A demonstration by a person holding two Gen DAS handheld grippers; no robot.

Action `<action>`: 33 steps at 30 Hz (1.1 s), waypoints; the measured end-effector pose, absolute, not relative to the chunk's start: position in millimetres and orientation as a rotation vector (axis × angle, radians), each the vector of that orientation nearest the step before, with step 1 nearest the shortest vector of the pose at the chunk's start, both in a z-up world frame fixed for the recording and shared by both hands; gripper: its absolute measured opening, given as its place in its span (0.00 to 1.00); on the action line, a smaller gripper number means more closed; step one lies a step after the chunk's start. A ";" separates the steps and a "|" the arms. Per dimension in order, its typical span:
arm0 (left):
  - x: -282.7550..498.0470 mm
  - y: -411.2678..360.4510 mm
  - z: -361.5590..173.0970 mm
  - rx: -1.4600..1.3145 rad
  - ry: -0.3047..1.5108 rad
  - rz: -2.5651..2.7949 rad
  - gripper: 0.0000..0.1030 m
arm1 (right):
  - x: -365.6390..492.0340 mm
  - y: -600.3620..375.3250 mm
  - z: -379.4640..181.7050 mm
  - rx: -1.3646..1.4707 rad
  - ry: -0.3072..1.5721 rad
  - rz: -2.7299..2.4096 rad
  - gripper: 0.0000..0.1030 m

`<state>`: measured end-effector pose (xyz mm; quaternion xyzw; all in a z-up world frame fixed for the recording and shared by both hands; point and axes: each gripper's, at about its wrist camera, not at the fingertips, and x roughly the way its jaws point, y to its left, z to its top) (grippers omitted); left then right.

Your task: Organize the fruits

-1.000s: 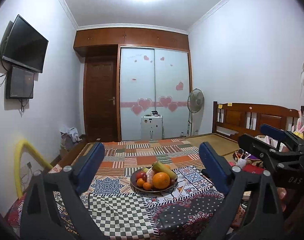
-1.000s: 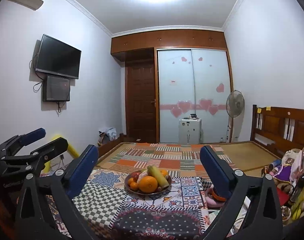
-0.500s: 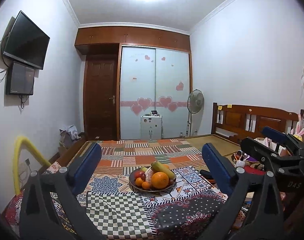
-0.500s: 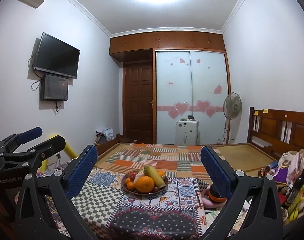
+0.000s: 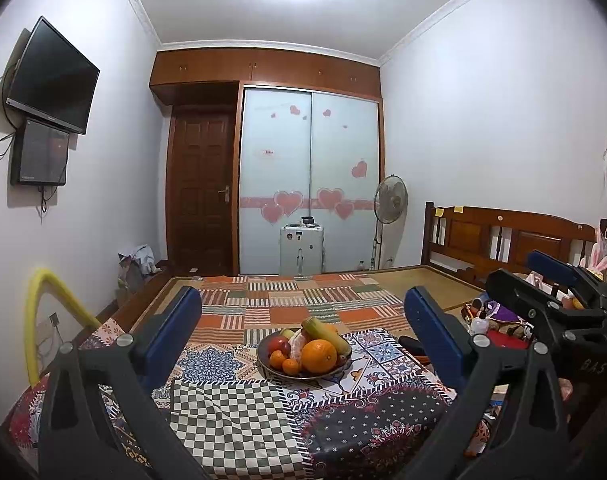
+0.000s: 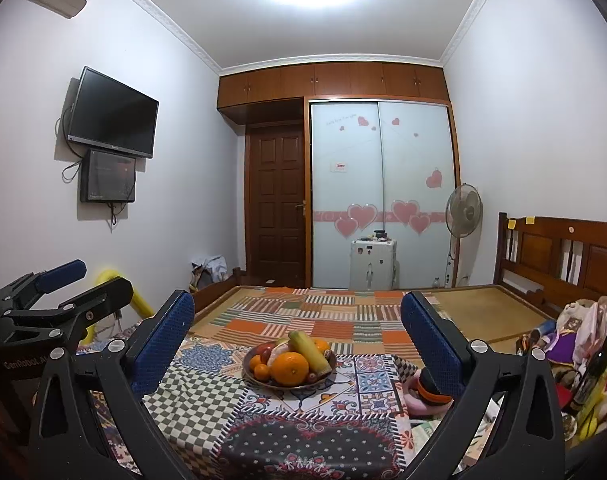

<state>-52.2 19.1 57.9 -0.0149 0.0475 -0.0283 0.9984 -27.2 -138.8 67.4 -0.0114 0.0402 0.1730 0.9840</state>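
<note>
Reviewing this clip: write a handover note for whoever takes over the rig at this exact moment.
Left gripper: open, empty, held above the patchwork cloth, facing the fruit bowl.
Right gripper: open, empty, aimed at the same bowl from beside the left one.
Fruit: all piled in the bowl, with a large orange in front, small oranges to its left, a red apple behind them, and a long green-yellow fruit lying across the top.
Done: nothing grasped yet.
Left: all the organizing.
</note>
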 end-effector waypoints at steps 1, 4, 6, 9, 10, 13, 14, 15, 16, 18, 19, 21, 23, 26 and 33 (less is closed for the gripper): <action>-52.3 18.8 58.1 -0.030 0.095 -0.056 1.00 | -27.7 -138.8 67.9 -0.022 0.080 0.348 1.00; -52.5 18.5 57.7 -0.029 0.094 -0.056 1.00 | -26.9 -138.7 67.4 -0.023 0.081 0.347 1.00; -52.5 18.2 57.8 -0.027 0.094 -0.057 1.00 | -27.0 -139.1 67.4 -0.021 0.082 0.348 1.00; -52.4 18.0 57.7 -0.028 0.094 -0.055 1.00 | -26.4 -139.6 69.2 -0.017 0.083 0.346 1.00; -52.4 18.1 57.6 -0.029 0.094 -0.056 1.00 | -26.4 -139.5 69.6 -0.016 0.083 0.346 1.00; -52.4 18.2 57.6 -0.031 0.093 -0.057 1.00 | -26.3 -139.2 70.9 -0.014 0.084 0.343 1.00; -52.4 18.0 57.5 -0.031 0.093 -0.058 1.00 | -26.3 -139.0 71.4 -0.013 0.083 0.343 1.00; -52.1 17.6 57.7 -0.031 0.094 -0.061 1.00 | -26.0 -138.9 71.1 -0.012 0.083 0.343 1.00; -52.2 17.8 57.7 -0.032 0.095 -0.063 1.00 | -26.2 -139.0 71.7 -0.012 0.082 0.342 1.00; -52.6 17.4 57.5 -0.032 0.093 -0.062 1.00 | -25.8 -139.4 72.1 -0.010 0.081 0.343 1.00; -52.9 16.7 57.2 -0.031 0.092 -0.062 1.00 | -25.5 -139.3 71.9 -0.009 0.081 0.344 1.00; -52.2 15.9 57.3 -0.029 0.095 -0.067 1.00 | -25.0 -138.9 72.2 -0.007 0.081 0.346 1.00; -51.0 15.9 57.2 -0.025 0.098 -0.072 1.00 | -24.7 -138.7 71.5 -0.006 0.080 0.344 1.00; -51.7 14.9 56.8 -0.017 0.097 -0.072 1.00 | -22.7 -138.6 70.9 -0.003 0.083 0.345 1.00; -52.5 14.9 57.0 -0.018 0.101 -0.073 1.00 | -20.1 -138.8 69.7 0.004 0.092 0.348 1.00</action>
